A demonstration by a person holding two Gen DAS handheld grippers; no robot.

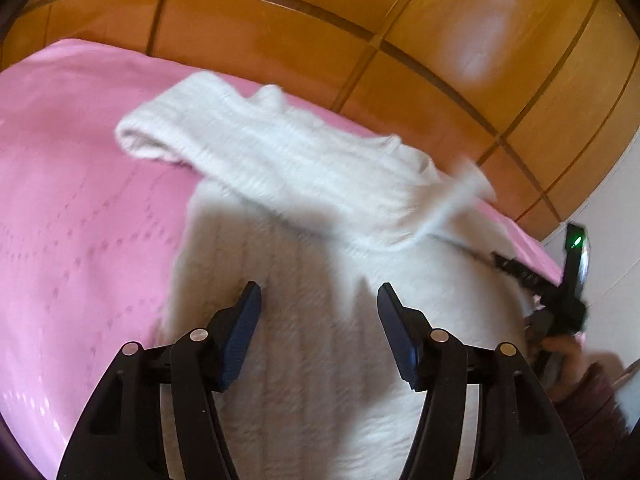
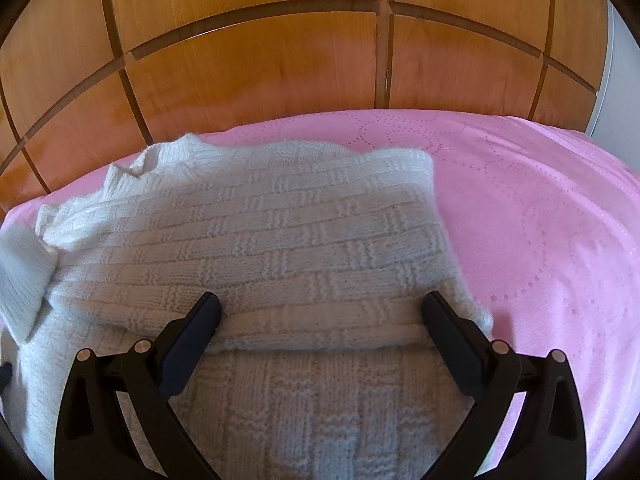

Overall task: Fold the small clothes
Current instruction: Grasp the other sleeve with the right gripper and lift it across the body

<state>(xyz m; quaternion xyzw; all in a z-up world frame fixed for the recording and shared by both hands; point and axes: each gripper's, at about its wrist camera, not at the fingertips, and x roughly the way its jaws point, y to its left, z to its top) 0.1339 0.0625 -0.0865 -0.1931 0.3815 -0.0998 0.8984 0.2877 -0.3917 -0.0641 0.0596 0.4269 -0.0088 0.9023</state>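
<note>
Pink bedspread in front of wooden wardrobe doors. White knit sweater lies on it, part folded over. Left gripper low over sweater, fingers wide apart, empty. Right gripper at the folded edge, fingers wide apart, gripping nothing.

Left gripper and right gripper, jaws spread wide.
</note>
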